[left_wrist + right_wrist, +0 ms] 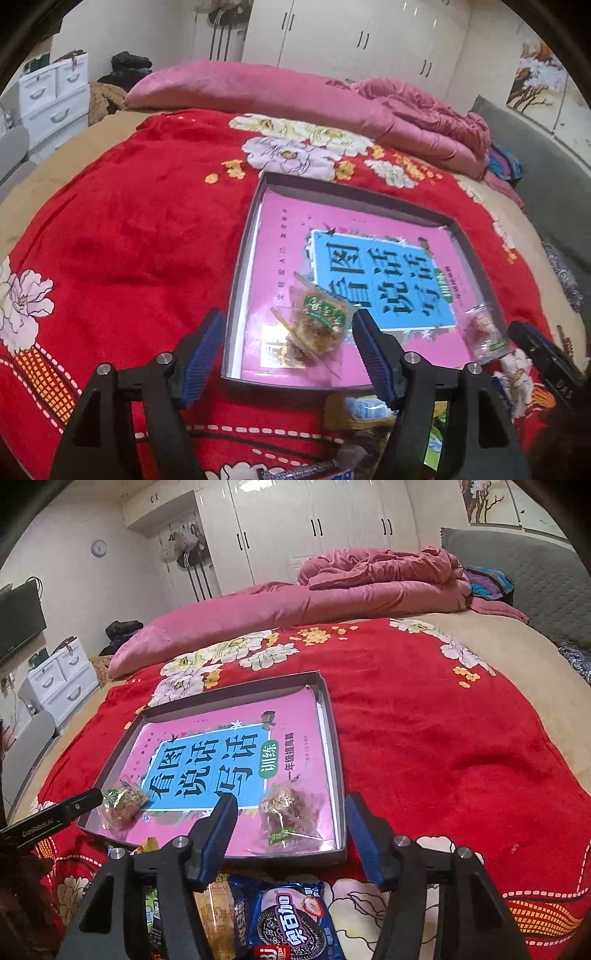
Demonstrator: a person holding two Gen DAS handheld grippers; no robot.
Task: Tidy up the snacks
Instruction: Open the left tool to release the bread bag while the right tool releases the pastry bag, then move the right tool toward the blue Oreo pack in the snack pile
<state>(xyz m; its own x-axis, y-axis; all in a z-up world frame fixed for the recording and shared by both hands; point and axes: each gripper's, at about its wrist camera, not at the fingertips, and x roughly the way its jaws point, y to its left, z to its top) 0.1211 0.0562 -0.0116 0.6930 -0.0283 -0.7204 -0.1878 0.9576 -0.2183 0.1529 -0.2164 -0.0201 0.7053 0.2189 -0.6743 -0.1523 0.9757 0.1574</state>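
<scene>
Lying flat in tray (340, 775), 2 snack packs (291, 818); L gripper (288, 354) & R gripper (290, 834) jaws spread.

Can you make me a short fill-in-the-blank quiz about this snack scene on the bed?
1. The shallow gray box rests on a ____ floral blanket.
2. Inside the box, ____ clear-wrapped snack packets lie on the pink book.
3. Both the left gripper and right gripper are ____.
4. The blue Oreo packet lies ____ the box.

Missing words: red; two; open; outside
</scene>
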